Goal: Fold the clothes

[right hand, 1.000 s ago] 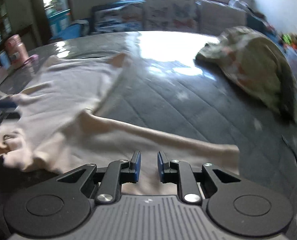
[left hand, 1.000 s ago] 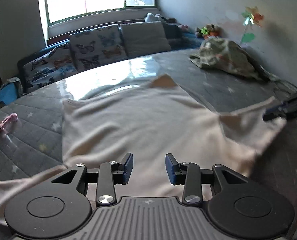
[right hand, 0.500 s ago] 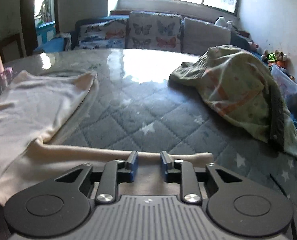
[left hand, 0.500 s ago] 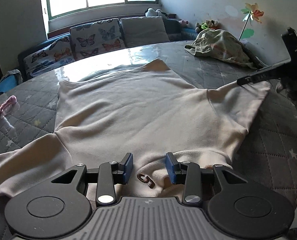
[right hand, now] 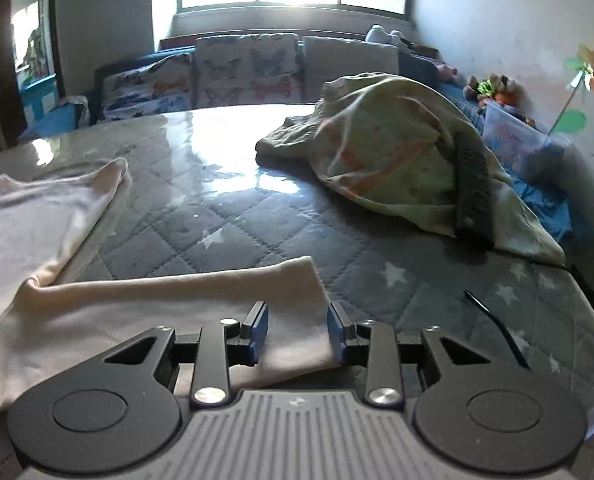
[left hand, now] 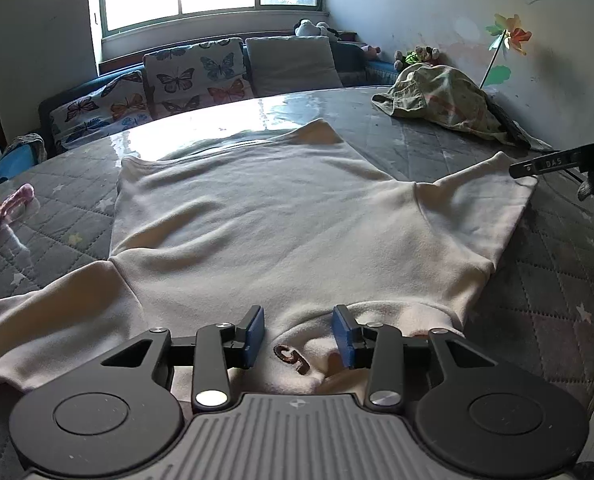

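A cream long-sleeved shirt (left hand: 273, 224) lies spread flat on the grey quilted bed (left hand: 545, 280), collar toward me. My left gripper (left hand: 299, 334) is open and hovers over the collar, where a small brown mark shows. The right sleeve's cuff (right hand: 257, 300) lies under my right gripper (right hand: 297, 332), which is open with its jaws either side of the cuff end. The right gripper also shows at the right edge of the left wrist view (left hand: 557, 160), by the sleeve end.
A crumpled patterned garment (right hand: 401, 152) with a dark strap lies at the far right of the bed. A sofa with butterfly cushions (left hand: 193, 76) stands beyond the bed under the window. A pink object (left hand: 17, 200) lies at the left. A black cable (right hand: 497, 328) lies near the right edge.
The shirt has been laid flat with its right sleeve stretched out. My right gripper's jaws have opened off the cuff. My left gripper has settled over the collar.
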Action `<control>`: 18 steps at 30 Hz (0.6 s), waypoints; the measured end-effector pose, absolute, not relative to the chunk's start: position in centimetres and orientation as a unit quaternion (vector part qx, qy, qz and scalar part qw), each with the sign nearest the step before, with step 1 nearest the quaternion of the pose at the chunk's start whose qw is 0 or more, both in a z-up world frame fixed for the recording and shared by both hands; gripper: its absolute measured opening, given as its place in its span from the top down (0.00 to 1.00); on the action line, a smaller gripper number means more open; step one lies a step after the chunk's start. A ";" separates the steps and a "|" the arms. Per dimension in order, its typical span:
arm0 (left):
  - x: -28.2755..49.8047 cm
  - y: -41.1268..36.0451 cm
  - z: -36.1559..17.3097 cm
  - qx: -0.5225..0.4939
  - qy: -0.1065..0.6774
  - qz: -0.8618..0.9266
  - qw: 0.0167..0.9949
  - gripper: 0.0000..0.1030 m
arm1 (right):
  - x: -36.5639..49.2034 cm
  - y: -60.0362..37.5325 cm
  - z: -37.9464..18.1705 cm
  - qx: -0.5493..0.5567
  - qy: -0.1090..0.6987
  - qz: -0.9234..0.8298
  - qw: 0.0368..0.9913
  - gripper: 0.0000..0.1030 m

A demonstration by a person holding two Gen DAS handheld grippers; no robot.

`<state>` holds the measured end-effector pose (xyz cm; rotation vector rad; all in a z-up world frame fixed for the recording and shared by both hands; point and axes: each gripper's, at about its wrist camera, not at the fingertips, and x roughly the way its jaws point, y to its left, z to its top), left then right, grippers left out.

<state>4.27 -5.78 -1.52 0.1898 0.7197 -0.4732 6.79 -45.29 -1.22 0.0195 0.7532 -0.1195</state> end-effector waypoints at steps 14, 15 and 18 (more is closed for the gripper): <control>4.3 -5.8 -1.6 0.087 0.348 -0.220 0.907 0.49 | 5.2 -46.2 -1.9 0.060 0.369 -0.087 0.923 0.68; 4.3 -5.8 -1.6 0.087 0.348 -0.219 0.907 0.49 | 5.2 -46.2 -1.9 0.063 0.368 -0.088 0.924 0.71; 4.2 -5.9 -1.5 0.088 0.348 -0.217 0.908 0.49 | 5.1 -46.2 -1.9 0.075 0.363 -0.090 0.924 0.83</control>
